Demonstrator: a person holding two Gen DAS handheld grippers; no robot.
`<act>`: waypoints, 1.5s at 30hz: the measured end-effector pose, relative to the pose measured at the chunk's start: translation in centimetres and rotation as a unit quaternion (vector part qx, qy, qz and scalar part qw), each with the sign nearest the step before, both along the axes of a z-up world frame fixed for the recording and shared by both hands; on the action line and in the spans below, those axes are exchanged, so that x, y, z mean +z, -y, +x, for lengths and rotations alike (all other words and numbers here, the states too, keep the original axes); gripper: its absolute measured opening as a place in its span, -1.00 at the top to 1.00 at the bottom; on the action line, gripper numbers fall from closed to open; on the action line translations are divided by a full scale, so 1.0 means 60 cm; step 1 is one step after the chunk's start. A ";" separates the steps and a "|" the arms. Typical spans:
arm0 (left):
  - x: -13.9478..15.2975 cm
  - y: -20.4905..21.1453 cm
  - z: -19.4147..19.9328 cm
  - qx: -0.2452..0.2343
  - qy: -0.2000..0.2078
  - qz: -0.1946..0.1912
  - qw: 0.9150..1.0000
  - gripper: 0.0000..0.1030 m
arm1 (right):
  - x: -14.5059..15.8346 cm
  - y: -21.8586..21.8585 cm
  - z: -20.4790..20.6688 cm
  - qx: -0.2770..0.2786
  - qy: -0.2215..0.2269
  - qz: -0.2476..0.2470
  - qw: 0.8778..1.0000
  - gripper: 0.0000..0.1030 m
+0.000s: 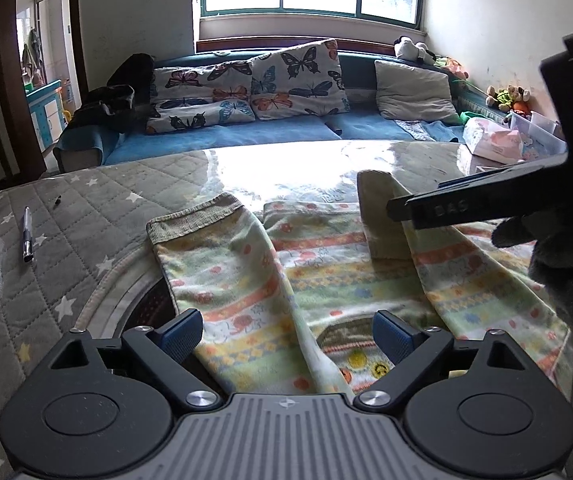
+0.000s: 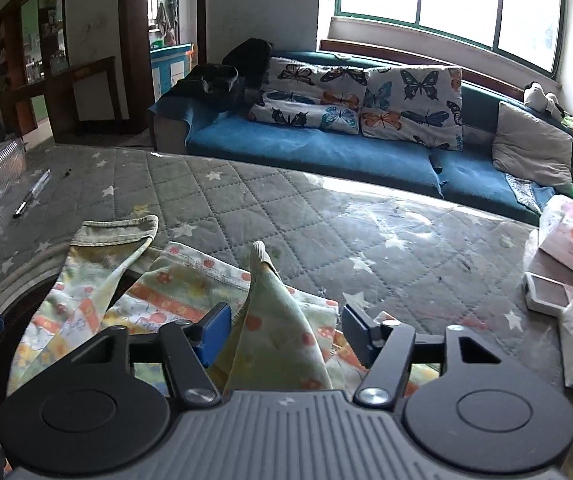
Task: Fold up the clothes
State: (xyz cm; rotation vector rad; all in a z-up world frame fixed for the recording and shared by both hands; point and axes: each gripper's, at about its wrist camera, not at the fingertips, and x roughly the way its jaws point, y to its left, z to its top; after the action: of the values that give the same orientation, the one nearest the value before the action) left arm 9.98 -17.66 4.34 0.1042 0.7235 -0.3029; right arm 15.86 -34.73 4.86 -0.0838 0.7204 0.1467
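The patterned child's top [image 1: 318, 264] lies spread on the quilted grey star-print table cover [image 1: 98, 208], its collar end nearest you and both sleeves reaching away toward the sofa. The left sleeve [image 1: 222, 264] lies flat, its ribbed cuff pointing at the far edge. The right sleeve [image 2: 274, 320] rises in a peak between your right gripper's [image 2: 286, 336] spread fingers (neither pad visibly touches the cloth). Your left gripper [image 1: 286, 336] hovers over the collar end with its fingers wide apart, gripping nothing. A pen [image 1: 27, 236] lies on the cover off to the left, well apart from the garment. Behind the table stands a blue sofa [image 2: 326, 152] with butterfly cushions [image 2: 410, 100].
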 end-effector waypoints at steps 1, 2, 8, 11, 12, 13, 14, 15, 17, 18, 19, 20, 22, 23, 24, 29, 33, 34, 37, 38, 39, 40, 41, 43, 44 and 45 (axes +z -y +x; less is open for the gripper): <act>-0.001 0.001 0.003 0.001 -0.001 0.000 1.000 -0.70 | -0.002 0.000 0.004 0.001 -0.003 0.001 1.000 -0.01; -0.003 0.001 0.005 0.001 -0.003 -0.001 1.000 -0.64 | -0.005 0.001 0.009 0.001 -0.008 0.006 1.000 0.16; -0.015 0.000 0.018 0.001 -0.017 -0.006 1.000 0.01 | -0.002 0.019 -0.001 -0.010 -0.009 0.017 1.000 0.86; -0.020 -0.001 0.024 0.001 -0.023 -0.009 1.000 0.39 | 0.010 0.030 -0.016 -0.014 0.004 0.011 1.000 0.89; -0.022 -0.001 0.024 0.000 -0.024 -0.008 1.000 0.46 | 0.016 0.035 -0.024 -0.016 0.010 0.010 1.000 0.89; -0.023 -0.001 0.023 0.000 -0.025 -0.007 1.000 0.57 | 0.024 0.041 -0.033 -0.019 0.016 0.009 1.000 0.90; -0.023 -0.002 0.022 0.001 -0.025 -0.008 1.000 0.65 | 0.036 0.049 -0.042 -0.023 0.024 0.008 0.999 0.90; -0.024 -0.003 0.021 0.001 -0.024 -0.008 1.000 0.69 | 0.042 0.054 -0.047 -0.026 0.029 0.007 0.999 0.90; -0.023 -0.005 0.017 0.001 -0.022 -0.008 1.000 0.80 | 0.064 0.077 -0.070 -0.038 0.045 0.006 0.998 0.90; -0.022 -0.005 0.014 0.001 -0.020 -0.007 1.000 0.81 | 0.071 0.086 -0.080 -0.044 0.050 0.006 0.998 0.90; -0.020 -0.006 0.011 0.002 -0.018 -0.005 1.000 0.83 | 0.078 0.096 -0.091 -0.050 0.056 0.007 0.997 0.90; -0.019 -0.008 0.008 0.003 -0.016 -0.006 1.000 0.86 | 0.087 0.111 -0.107 -0.060 0.064 0.005 0.996 0.90; -0.016 -0.014 0.001 0.006 -0.013 -0.006 1.000 0.89 | 0.097 0.135 -0.131 -0.076 0.072 0.004 0.995 0.90; -0.015 -0.017 -0.002 0.008 -0.012 -0.006 1.000 0.90 | 0.102 0.149 -0.146 -0.086 0.076 0.003 0.993 0.90; -0.013 -0.021 -0.005 0.010 -0.011 -0.007 1.000 0.91 | 0.104 0.159 -0.156 -0.092 0.078 0.002 0.993 0.90; -0.007 -0.039 -0.022 0.020 -0.005 -0.008 1.000 0.93 | 0.114 0.220 -0.234 -0.137 0.088 -0.009 0.987 0.90; -0.002 -0.053 -0.037 0.027 0.001 -0.009 1.000 0.94 | 0.108 0.254 -0.287 -0.165 0.086 -0.016 0.982 0.90; -0.001 -0.059 -0.042 0.030 0.002 -0.009 1.000 0.94 | 0.104 0.264 -0.303 -0.174 0.082 -0.018 0.981 0.90; 0.000 -0.076 -0.060 0.037 0.004 -0.007 0.999 0.95 | 0.088 0.285 -0.341 -0.193 0.071 -0.028 0.978 0.90; -0.001 -0.082 -0.066 0.039 0.005 -0.007 0.999 0.95 | 0.079 0.292 -0.356 -0.202 0.064 -0.034 0.977 0.90; -0.001 -0.088 -0.072 0.041 0.005 -0.006 0.999 0.95 | 0.070 0.298 -0.369 -0.209 0.055 -0.034 0.976 0.90; -0.002 -0.094 -0.078 0.043 0.004 -0.005 0.999 0.95 | 0.061 0.306 -0.379 -0.218 0.046 -0.034 0.974 0.90; -0.003 -0.101 -0.083 0.046 0.002 -0.005 0.999 0.95 | 0.051 0.313 -0.389 -0.227 0.038 -0.034 0.972 0.89; -0.006 -0.112 -0.092 0.049 -0.003 -0.006 0.999 0.95 | 0.032 0.324 -0.405 -0.240 0.015 -0.034 0.970 0.86; -0.006 -0.117 -0.096 0.052 -0.005 -0.006 0.999 0.94 | 0.023 0.329 -0.412 -0.246 0.005 -0.035 0.969 0.81; -0.007 -0.121 -0.098 0.056 -0.009 -0.006 0.998 0.92 | 0.014 0.333 -0.418 -0.252 -0.005 -0.036 0.967 0.74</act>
State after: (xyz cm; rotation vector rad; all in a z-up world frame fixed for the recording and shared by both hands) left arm 4.12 -10.42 3.94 0.0499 0.7426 -0.2020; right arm -9.21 -54.68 5.69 0.0334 0.7360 -0.3662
